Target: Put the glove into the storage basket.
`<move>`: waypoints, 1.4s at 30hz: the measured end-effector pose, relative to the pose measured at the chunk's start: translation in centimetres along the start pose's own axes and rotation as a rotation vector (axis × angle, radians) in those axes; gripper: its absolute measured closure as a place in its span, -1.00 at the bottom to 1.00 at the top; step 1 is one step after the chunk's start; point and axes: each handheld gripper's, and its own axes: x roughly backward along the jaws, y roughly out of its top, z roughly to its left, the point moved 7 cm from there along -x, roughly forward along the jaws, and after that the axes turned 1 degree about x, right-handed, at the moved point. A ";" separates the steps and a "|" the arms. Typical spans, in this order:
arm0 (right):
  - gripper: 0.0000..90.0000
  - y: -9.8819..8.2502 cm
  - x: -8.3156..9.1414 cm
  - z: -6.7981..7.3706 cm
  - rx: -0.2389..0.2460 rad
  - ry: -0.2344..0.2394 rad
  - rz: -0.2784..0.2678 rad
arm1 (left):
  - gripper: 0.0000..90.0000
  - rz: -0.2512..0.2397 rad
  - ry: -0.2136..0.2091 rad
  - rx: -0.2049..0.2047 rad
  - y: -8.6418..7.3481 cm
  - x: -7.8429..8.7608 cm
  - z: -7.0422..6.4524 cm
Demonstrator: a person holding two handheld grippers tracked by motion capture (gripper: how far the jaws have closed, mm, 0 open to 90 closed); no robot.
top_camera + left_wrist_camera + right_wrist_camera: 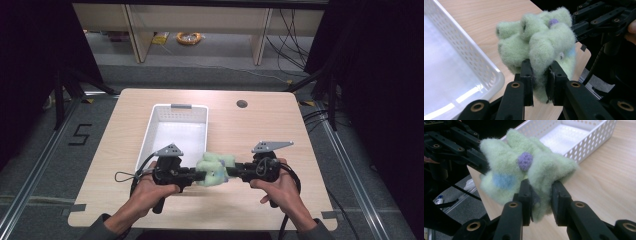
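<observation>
One green fleece toy [215, 169] (crumpled, shape unclear) hangs above the table [260, 130] beside one white basket [150, 131], pinched by both left gripper [539, 80] and right gripper [541, 197].

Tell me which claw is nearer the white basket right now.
Left. The left claw sits right by the white basket at its near right corner; the right claw is farther right, across the green fuzzy toy.
</observation>
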 end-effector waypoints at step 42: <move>0.62 5.6 -13.3 -0.3 -0.011 0.005 0.167 | 0.69 0.081 0.148 0.208 -1.3 3.5 12.4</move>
